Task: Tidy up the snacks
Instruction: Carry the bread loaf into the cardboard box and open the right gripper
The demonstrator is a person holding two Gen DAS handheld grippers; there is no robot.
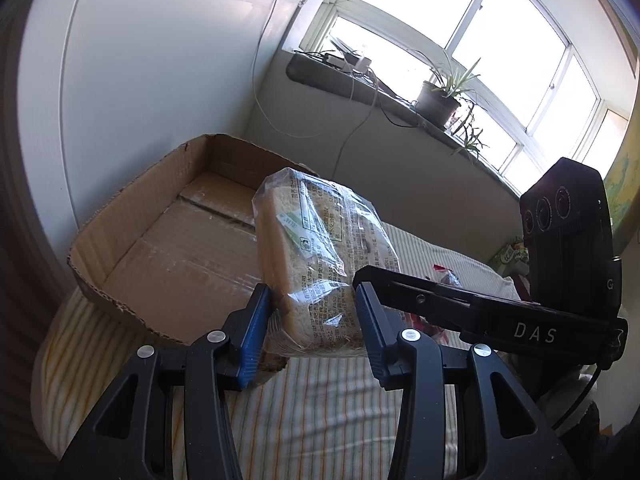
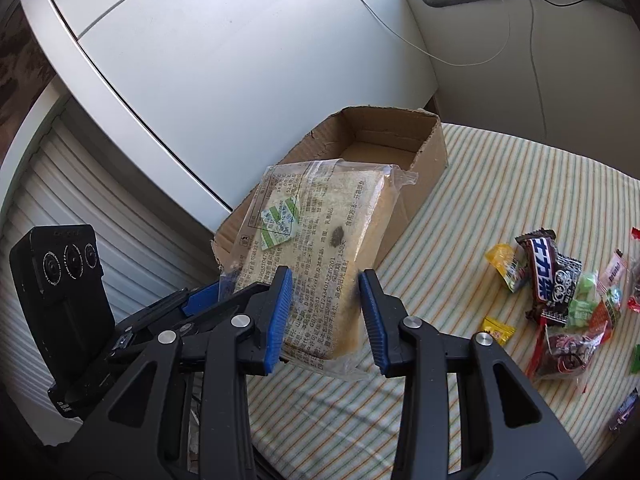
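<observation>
**Bread held over the box by both grippers**

While the box (image 1: 168, 240) sits open at the left on the striped cloth (image 1: 320, 400), the bread (image 1: 316, 264) hangs in its clear wrapper just right of it, lifted off the cloth. From the left wrist view, the left gripper (image 1: 312, 320) has its blue pads (image 1: 252, 336) pressed against the loaf's near end, one on each side. The right gripper (image 2: 324, 312) comes in from the right; in its own view the bread's lower end sits between its pads (image 2: 280, 316), with the left pad touching the wrapper and the right pad just beside it, so I cannot tell whether it truly grips. Further right, wrapped sweets (image 2: 560, 296) lie scattered on the cloth, well apart from the box.
</observation>
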